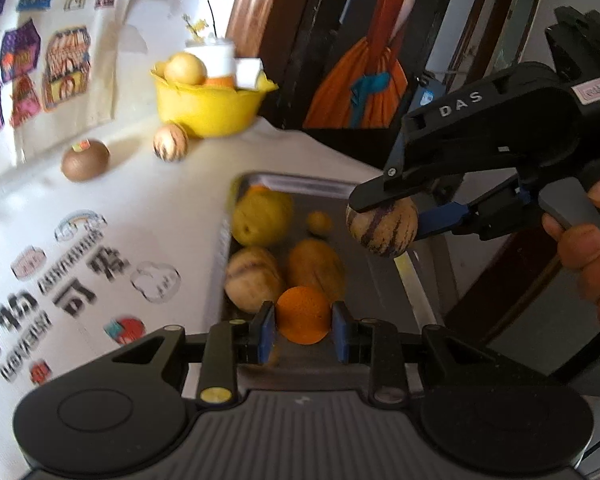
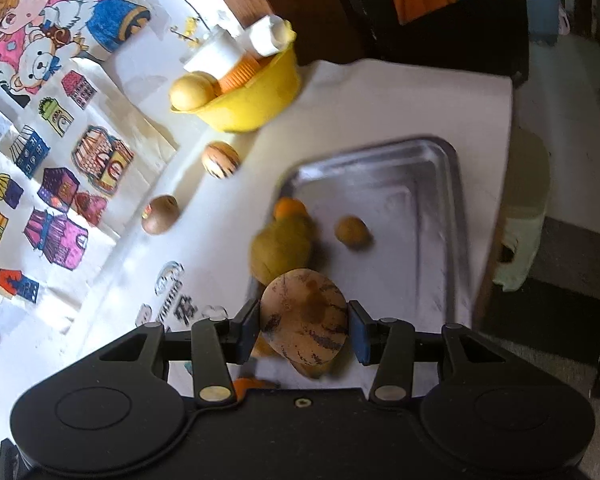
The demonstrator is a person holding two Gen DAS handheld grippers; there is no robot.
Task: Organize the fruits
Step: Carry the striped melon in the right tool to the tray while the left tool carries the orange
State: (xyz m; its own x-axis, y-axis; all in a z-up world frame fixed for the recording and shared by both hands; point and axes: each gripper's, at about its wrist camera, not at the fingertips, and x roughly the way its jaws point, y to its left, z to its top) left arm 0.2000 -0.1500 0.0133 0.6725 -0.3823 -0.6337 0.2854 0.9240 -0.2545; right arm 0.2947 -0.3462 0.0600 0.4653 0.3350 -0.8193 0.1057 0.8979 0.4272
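Note:
My left gripper (image 1: 304,326) is shut on an orange (image 1: 303,314) above the near end of the metal tray (image 1: 316,186). My right gripper (image 2: 305,330) is shut on a striped melon (image 2: 304,322) over the tray (image 2: 432,216); it also shows in the left wrist view (image 1: 382,230). In the tray lie a yellow-green fruit (image 1: 262,216), a small round fruit (image 1: 319,222), another striped melon (image 1: 252,278) and an orange-brown fruit (image 1: 315,266). A kiwi (image 1: 85,160) and a striped fruit (image 1: 170,143) lie on the table beside the tray.
A yellow bowl (image 1: 208,106) at the back holds a pale fruit (image 1: 185,69), a white cup and a box. The white tablecloth (image 1: 112,216) has printed pictures. A dark cabinet with a painting (image 1: 364,80) stands behind the table edge.

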